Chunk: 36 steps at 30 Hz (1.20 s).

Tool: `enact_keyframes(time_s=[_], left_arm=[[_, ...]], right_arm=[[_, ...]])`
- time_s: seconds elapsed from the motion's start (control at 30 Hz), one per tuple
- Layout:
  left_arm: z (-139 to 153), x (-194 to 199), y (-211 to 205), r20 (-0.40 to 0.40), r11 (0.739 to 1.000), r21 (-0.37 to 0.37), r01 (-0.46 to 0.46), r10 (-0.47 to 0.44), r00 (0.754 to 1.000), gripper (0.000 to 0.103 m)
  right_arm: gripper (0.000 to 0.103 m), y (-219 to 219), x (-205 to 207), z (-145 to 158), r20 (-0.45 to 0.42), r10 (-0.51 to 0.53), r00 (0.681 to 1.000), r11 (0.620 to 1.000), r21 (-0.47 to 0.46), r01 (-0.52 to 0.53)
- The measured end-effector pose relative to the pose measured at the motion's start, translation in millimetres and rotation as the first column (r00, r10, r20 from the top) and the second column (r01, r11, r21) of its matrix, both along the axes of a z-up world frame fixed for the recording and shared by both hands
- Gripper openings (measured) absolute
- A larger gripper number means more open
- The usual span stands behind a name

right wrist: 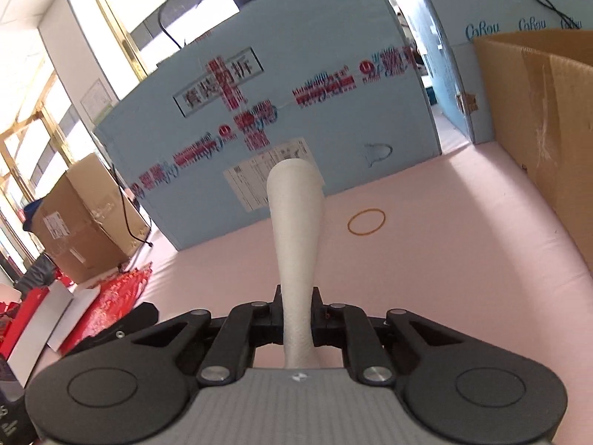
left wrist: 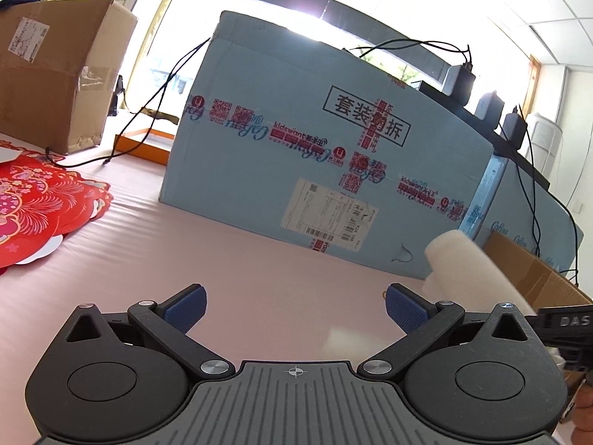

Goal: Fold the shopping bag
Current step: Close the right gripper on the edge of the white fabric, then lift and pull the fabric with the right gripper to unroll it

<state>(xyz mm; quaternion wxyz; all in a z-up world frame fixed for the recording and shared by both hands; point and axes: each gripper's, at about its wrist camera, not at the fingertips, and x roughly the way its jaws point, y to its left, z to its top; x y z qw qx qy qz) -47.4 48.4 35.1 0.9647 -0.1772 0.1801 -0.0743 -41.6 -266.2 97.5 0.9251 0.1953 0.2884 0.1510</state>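
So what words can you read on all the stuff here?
"套装勿拆": boxed print on the big blue box.
"kidswant": red tape on that box.
"CoBou": blue box at the far right.
"DAS": right gripper, cut off.
White shipping label and brown box's label: too small.

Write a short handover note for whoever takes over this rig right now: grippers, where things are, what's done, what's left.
Left gripper: open, empty, over the pink table.
Right gripper: shut on the rolled white bag, which sticks out forward, clear of the table.
Rubber band: lying loose on the table near the blue box.
Done: bag appears rolled into a tight bundle.
Left: probably securing it with the band, then setting it down.
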Motion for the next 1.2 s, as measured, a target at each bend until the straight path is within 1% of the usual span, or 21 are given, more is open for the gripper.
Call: enact_keyframes(time_s=[0.07,0.13,0.17,0.2,0.27,0.33,0.37,0.4,0.47,0.53,0.63,0.7,0.73,0.77,0.83,0.87,0.93,0.97,1.03,1.2], left_arm=[[-0.3,1.9,-1.2,-0.026,1.000,-0.005,0.029,-0.029,0.999,0.103],[-1.7,5.9,-8.0,-0.084,0.993,-0.007,0.114,-0.114,0.990,0.103],[-2.0,6.9,-14.0,-0.111,0.987,-0.006,0.162,-0.162,0.981,0.103],[-1.8,4.8,-21.7,-0.125,0.978,0.006,0.209,-0.207,0.970,0.103],[-0.3,-8.7,-45.7,-0.137,0.937,0.055,0.344,-0.334,0.933,0.103],[4.7,-22.7,-58.2,-0.114,0.914,0.091,0.396,-0.385,0.916,0.103],[7.3,-28.6,-60.4,-0.103,0.915,0.100,0.391,-0.381,0.919,0.103],[9.4,-34.0,-61.2,-0.095,0.923,0.104,0.371,-0.362,0.927,0.103],[15.7,-42.9,-54.6,-0.079,0.948,0.108,0.298,-0.291,0.954,0.103],[19.2,-48.9,-46.5,-0.073,0.962,0.103,0.255,-0.248,0.966,0.103],[23.6,-55.4,-32.8,-0.080,0.978,0.094,0.188,-0.181,0.980,0.103],[26.0,-55.9,-26.5,-0.087,0.983,0.093,0.159,-0.151,0.985,0.103],[26.0,-56.7,-22.7,-0.092,0.985,0.094,0.141,-0.133,0.987,0.103],[26.3,-57.3,-20.3,-0.094,0.987,0.096,0.129,-0.120,0.988,0.103],[26.4,-58.6,-18.8,-0.095,0.988,0.109,0.106,-0.096,0.991,0.103],[26.6,-59.4,-19.0,-0.094,0.988,0.117,0.096,-0.085,0.992,0.103],[28.3,-62.6,-22.4,-0.086,0.987,0.135,0.087,-0.076,0.993,0.103],[29.1,-64.8,-24.9,-0.079,0.986,0.141,0.092,-0.081,0.994,0.103],[30.6,-70.2,-30.0,-0.070,0.983,0.148,0.107,-0.098,0.993,0.103],[35.5,-77.7,-48.7,-0.064,0.977,0.164,0.133,-0.124,0.990,0.103]], right_arm=[[0.011,-10.2,-12.9,15.1,0.038,-0.020,0.999,1.000,0.008,0.020],[0.011,-20.7,-24.4,31.2,0.077,-0.045,0.996,0.998,0.035,0.042],[0.011,-23.9,-29.0,37.7,0.095,-0.060,0.994,0.997,0.045,0.056],[0.011,-27.0,-33.5,44.5,0.115,-0.078,0.990,0.996,0.045,0.073],[0.011,-30.2,-39.0,55.7,0.143,-0.108,0.984,0.994,0.017,0.107],[0.011,-25.9,-36.2,63.2,0.145,-0.148,0.978,0.985,-0.066,0.159],[0.012,-21.9,-32.1,63.8,0.145,-0.159,0.977,0.979,-0.103,0.175],[0.012,-17.1,-27.1,62.9,0.145,-0.165,0.976,0.973,-0.136,0.185],[0.012,-10.9,-16.1,56.7,0.127,-0.167,0.978,0.967,-0.174,0.188],[0.012,-1.4,3.8,44.1,0.079,-0.158,0.984,0.968,-0.182,0.170],[0.016,20.6,26.8,26.5,0.017,-0.135,0.991,0.977,-0.163,0.136],[0.036,32.7,31.3,17.8,-0.013,-0.102,0.995,0.985,-0.138,0.099],[0.062,38.1,33.9,13.5,-0.041,-0.077,0.996,0.992,-0.108,0.072],[0.078,40.5,34.0,11.4,-0.058,-0.059,0.997,0.995,-0.084,0.054],[0.080,41.5,28.2,10.3,-0.051,-0.015,0.999,1.000,-0.027,0.014],[0.081,40.4,24.9,11.4,-0.042,0.000,0.999,1.000,-0.019,-0.001],[0.083,34.9,16.6,14.0,-0.040,0.006,0.999,1.000,-0.028,-0.008],[0.086,28.8,10.5,15.2,-0.042,0.004,0.999,1.000,-0.031,-0.005],[0.087,17.6,0.9,14.9,-0.043,0.003,0.999,0.999,-0.032,-0.004],[0.087,-21.1,-32.2,5.3,-0.053,-0.023,0.998,0.998,-0.059,0.020]])
